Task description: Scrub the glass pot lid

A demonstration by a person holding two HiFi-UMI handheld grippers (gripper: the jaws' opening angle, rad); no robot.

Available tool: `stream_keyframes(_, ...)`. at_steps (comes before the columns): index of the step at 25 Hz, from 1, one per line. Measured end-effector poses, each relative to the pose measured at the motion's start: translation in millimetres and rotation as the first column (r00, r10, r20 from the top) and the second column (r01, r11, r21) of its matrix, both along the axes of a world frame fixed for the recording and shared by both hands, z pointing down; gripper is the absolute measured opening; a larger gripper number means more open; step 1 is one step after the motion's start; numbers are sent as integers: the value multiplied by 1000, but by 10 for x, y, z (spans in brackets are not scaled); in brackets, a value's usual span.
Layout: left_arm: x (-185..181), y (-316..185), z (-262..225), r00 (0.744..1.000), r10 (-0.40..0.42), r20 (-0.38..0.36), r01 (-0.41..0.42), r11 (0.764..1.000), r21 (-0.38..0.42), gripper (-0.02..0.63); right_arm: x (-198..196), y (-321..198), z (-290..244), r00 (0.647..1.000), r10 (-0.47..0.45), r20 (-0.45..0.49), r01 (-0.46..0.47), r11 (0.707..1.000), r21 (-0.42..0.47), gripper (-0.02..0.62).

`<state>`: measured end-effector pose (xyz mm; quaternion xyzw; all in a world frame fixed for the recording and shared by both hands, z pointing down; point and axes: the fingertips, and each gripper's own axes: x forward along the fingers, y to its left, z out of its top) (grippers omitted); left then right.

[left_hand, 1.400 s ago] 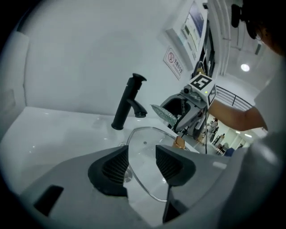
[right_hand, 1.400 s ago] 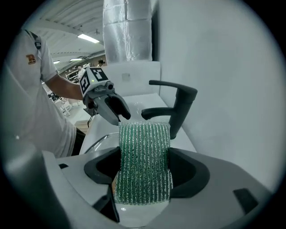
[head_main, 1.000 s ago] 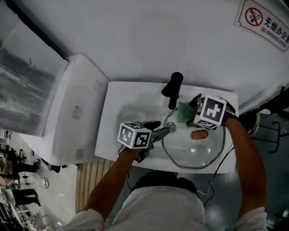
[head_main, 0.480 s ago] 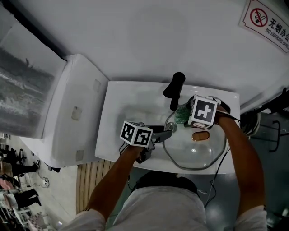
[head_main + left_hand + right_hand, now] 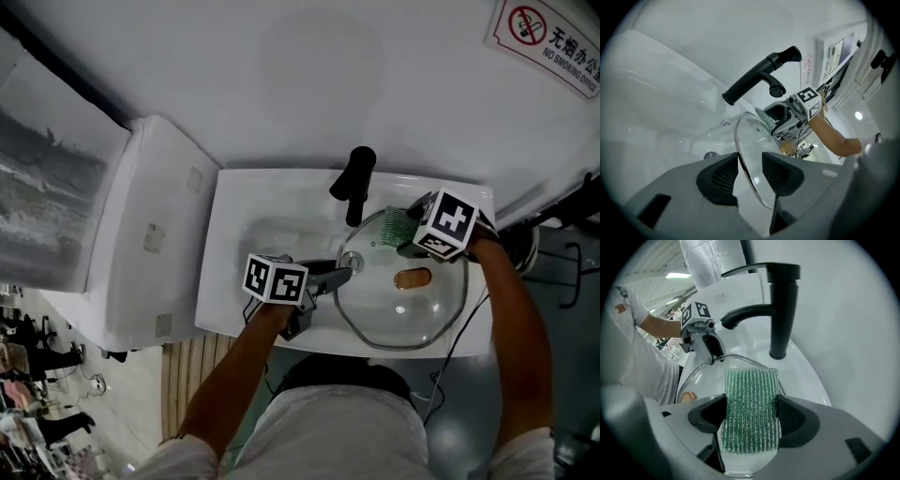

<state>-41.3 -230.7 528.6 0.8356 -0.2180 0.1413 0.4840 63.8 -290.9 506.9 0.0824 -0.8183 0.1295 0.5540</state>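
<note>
Glass pot lid (image 5: 384, 311) tilted in sink (image 5: 234, 246); green scourer (image 5: 397, 226) at rim.

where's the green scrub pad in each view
Head view: green ribbed scrub pad, right of centre.
Left gripper view: the pad sits centre, below the spout.
Right gripper view: the pad is low centre.
Shared landmark: black metal tap, just behind the pad.

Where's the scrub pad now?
The scrub pad sits in the right gripper, at the far rim of the glass lid, right of the black faucet in head view.
</note>
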Motion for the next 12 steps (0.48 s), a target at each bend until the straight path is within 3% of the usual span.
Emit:
stream_keyframes(9, -15, 6, -4, 999, -41, 3, 41, 999, 18, 164, 702, -6, 11, 966, 256, 40, -256, 967, -3, 333)
stream_keyframes(12, -2, 9, -17, 999, -46, 0, 46, 999, 28, 164, 773, 14, -59, 954, 292, 63, -294, 956, 23, 333)
